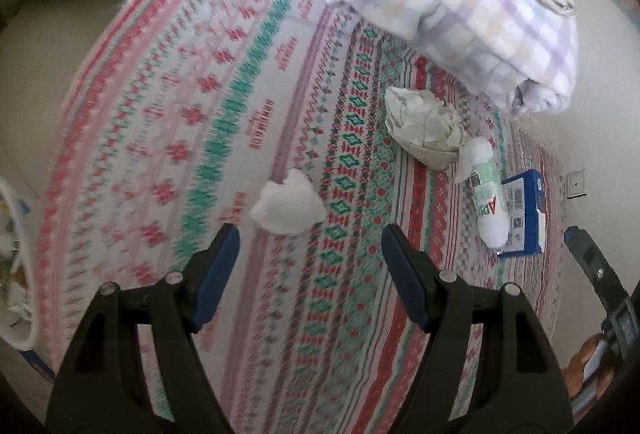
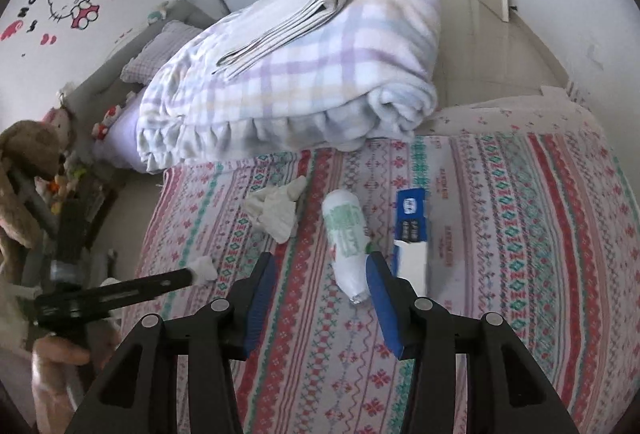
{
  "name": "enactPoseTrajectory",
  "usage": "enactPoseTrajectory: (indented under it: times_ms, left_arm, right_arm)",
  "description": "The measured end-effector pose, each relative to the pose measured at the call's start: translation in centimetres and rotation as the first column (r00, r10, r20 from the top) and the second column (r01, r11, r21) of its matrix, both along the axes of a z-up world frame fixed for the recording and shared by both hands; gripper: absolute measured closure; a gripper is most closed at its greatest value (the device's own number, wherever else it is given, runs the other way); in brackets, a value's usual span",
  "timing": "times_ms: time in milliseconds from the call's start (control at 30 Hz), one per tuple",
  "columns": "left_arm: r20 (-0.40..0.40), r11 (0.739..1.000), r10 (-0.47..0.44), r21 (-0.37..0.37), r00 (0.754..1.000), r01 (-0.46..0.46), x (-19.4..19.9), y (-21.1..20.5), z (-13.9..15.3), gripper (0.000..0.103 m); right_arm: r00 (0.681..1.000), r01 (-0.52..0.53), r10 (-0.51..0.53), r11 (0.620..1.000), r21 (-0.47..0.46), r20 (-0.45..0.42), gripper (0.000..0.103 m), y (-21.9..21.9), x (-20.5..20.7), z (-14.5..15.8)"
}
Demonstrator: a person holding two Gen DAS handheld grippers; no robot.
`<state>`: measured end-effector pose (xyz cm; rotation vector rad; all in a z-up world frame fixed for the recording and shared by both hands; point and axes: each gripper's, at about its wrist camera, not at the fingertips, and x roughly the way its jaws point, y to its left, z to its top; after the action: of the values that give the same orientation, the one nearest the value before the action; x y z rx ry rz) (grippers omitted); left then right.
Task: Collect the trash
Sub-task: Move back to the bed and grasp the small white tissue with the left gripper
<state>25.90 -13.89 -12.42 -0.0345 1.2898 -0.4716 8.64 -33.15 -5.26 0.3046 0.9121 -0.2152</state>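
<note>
Patterned bedsheet (image 1: 280, 94) holds crumpled white tissue (image 1: 287, 208); both grippers (image 1: 310, 234) (image 2: 322, 262) released, empty

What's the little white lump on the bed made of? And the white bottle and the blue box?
Little white lump: looks like soft tissue paper, matte and crumpled. White bottle: probably plastic, smooth and slightly glossy, with a printed green label. Blue box: likely cardboard, with flat printed faces and sharp edges.

Soft, even daylight; shadows are faint. Motion blur smears the bedspread (image 1: 168, 122) left of the tissue (image 1: 287, 208). Fisheye bends both views, with dark corners.
</note>
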Motion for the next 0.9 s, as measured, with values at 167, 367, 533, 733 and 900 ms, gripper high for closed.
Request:
enactPoseTrajectory:
  times_ms: [167,367,533,733,900]
  left_arm:
    - [0.026,0.997,0.002,0.081,1.000,-0.004,-0.1,-1.3,-1.6,0.055]
    - [0.012,1.000,0.004,0.018,1.000,-0.004,0.1,-0.6,-2.1,0.101]
    - [0.003,0.994,0.033,-0.104,0.999,-0.033,0.2,2.0,-0.1,0.101]
    - [0.028,0.981,0.070,-0.185,0.997,-0.064,0.4,5.1,2.6,0.100]
    - [0.035,0.979,0.096,-0.183,0.995,-0.088,1.4,5.2,1.0,0.019]
  right_arm:
    - [0.999,-0.044,0.043,0.998,-0.035,-0.020,0.055,0.9,1.4,-1.1]
    - [0.997,-0.067,0.064,0.996,-0.051,-0.050,0.055,1.1,3.2,-2.5]
    - [0.993,-0.111,0.108,0.991,-0.079,-0.046,0.055,2.4,4.5,-2.8]
    - [0.985,-0.169,0.163,0.979,-0.115,-0.064,0.040,3.9,7.0,-4.1]
    - [0.983,-0.181,0.175,0.975,-0.130,-0.062,0.033,4.5,8.8,-4.7]
